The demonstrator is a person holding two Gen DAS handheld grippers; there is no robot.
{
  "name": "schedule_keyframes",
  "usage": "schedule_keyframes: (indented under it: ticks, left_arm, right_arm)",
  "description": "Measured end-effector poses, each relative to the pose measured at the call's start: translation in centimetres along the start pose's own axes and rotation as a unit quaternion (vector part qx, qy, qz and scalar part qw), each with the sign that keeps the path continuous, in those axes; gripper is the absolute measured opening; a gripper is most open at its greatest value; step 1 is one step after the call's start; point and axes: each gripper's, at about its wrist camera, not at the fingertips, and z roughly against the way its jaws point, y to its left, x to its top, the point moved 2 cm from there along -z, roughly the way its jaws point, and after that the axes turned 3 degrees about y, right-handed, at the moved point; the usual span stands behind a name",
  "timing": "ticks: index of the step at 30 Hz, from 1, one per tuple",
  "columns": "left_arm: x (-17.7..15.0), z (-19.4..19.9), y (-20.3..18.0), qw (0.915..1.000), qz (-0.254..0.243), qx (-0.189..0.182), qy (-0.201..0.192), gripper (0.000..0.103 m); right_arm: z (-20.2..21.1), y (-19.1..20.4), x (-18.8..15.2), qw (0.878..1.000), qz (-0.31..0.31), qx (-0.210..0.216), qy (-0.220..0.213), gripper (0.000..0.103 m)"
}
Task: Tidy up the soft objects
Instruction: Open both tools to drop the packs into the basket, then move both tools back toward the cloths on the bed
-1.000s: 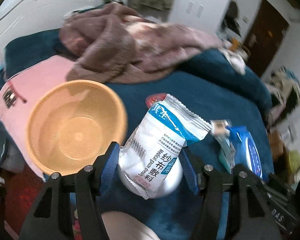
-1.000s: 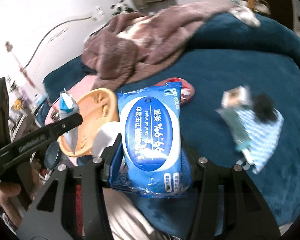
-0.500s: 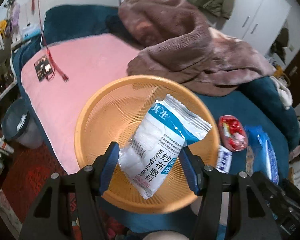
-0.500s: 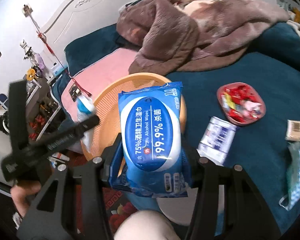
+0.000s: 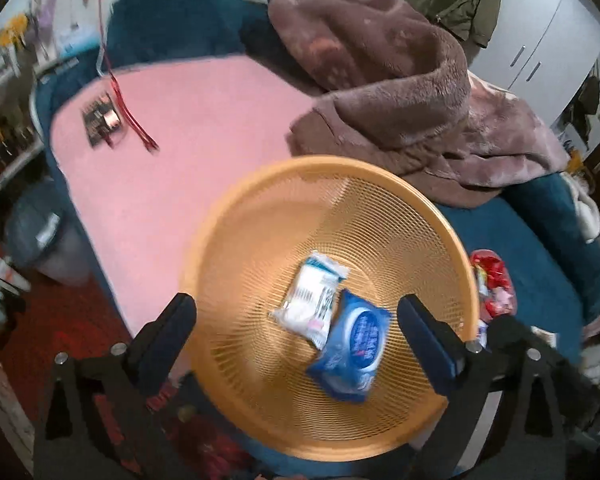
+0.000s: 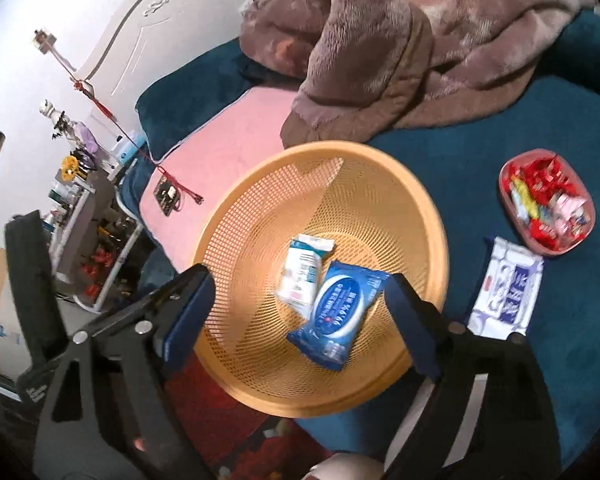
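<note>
A bed covered with a dark teal plush cover [image 6: 480, 148] is seen in both views, with a crumpled brown fleece blanket [image 6: 380, 52] at its far side and a flat pink cloth [image 5: 188, 128] spread near the edge. On the border between the pink cloth and the teal cover a large round orange plastic mesh basket [image 6: 260, 208] is placed.

Two soft packs are already lying on the bottom of the basket: a blue pack of alcohol wipes [image 6: 338, 314] and a white-and-blue pack of medical gauze [image 6: 304, 268], the blue one partly laid over the lower corner of the white one. So this part of the task is judged as done.

Outside the basket, a white-and-blue soft pack [image 6: 508, 288] is left on the teal cover, just beside the basket rim, and behind it a red oval tray with wrapped candies [image 6: 546, 204] is standing. Whether the tray belongs to the task cannot be told. At least the white-and-blue soft pack is judged as remaining.

The left gripper [image 5: 296, 316] and the right gripper [image 6: 300, 300] are both held above the basket. Their jaws are opening and stand wide; nothing is pressed by them, the packs lie free below.
</note>
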Motion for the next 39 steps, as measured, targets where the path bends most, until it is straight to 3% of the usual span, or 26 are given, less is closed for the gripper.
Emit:
schedule_keyframes:
  ticks: [3,10,22,39]
  left_arm:
    - [-0.4,1.1,0.2,0.9995,-0.004,0.027,-0.018,0.102]
    - [-1.6,2.5,0.9,0.9949,-0.015,0.097,-0.024,0.102]
    - [-3.1,3.1,0.5,0.9943,-0.024,0.103,-0.009,0.102]
    - [-4.5,4.9,-3.9,0.9933,-0.061,0.097,-0.015,0.102]
  right_arm:
    - [-0.2,0.4,-0.2,1.000,0.007,-0.018,0.015,0.100]
    - [0.8,0.0,-0.9,0.997,0.024,-0.068,0.003,0.103]
    - [1.7,-0.8,-3.0,0.996,0.022,-0.080,0.030,0.103]
    - [5.8,-3.6,-4.3,0.996,-0.007,-0.083,0.008,0.103]
